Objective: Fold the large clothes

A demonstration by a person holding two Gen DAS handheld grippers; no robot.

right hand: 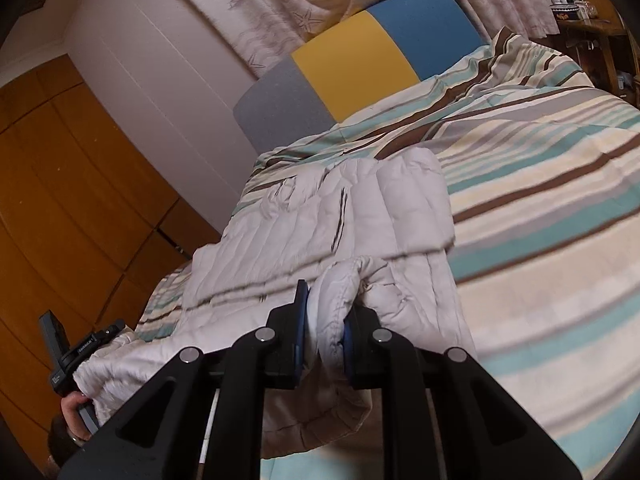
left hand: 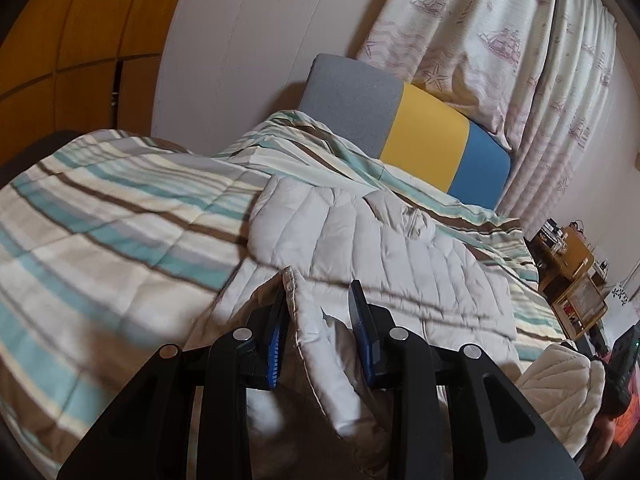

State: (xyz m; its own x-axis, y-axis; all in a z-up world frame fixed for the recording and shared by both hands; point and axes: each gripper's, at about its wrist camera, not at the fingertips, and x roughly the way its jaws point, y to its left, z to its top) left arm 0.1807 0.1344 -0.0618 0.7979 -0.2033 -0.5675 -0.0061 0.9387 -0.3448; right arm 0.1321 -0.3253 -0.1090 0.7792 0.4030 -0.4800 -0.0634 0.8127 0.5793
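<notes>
A white quilted puffer jacket lies spread on a striped bed. My left gripper holds a folded edge of the jacket between its blue pads, lifted off the bed. In the right wrist view the same jacket stretches away from me. My right gripper is shut on a bunched edge of the jacket. The left gripper with the hand that holds it shows at the lower left of the right wrist view, at the jacket's other end.
The bed has a teal, brown and cream striped quilt. A grey, yellow and blue headboard stands against a patterned curtain. A wooden wardrobe is on one side and a wooden shelf unit on the other.
</notes>
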